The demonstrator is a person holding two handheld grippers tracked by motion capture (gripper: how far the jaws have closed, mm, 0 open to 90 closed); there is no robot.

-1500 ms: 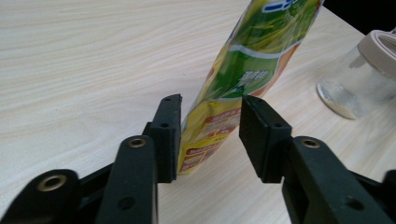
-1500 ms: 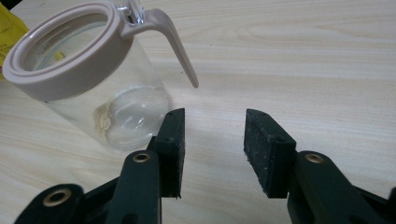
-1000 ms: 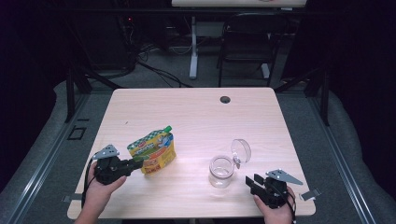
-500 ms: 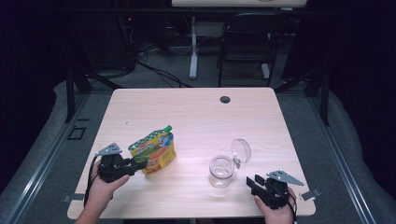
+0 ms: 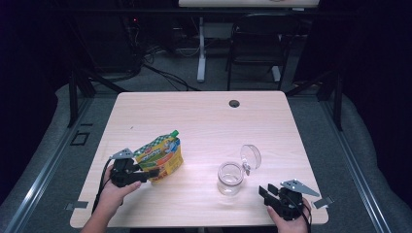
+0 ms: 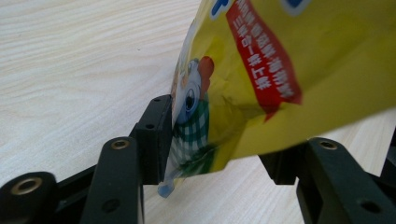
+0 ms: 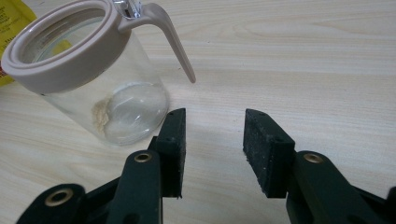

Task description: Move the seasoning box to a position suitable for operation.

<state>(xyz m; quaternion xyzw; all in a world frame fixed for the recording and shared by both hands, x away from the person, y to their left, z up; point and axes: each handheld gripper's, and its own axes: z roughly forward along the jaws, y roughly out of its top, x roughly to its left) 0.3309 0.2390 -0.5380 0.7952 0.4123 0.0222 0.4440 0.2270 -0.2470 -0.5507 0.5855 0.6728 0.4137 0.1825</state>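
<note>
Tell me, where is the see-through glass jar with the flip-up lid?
In the high view the clear glass jar stands on the right half of the light wooden table, near the front edge, just ahead and left of the right gripper.

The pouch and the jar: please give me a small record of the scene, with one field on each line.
pouch: yellow snack pouch with green cap, standing on the table, lower corner between the jaws
left gripper: jaws have just been opening; one pad touches the pouch, the other stands apart
jar: clear glass jar, hinged lid open, a little powder inside
right gripper: open, holds nothing, beside the jar
</note>
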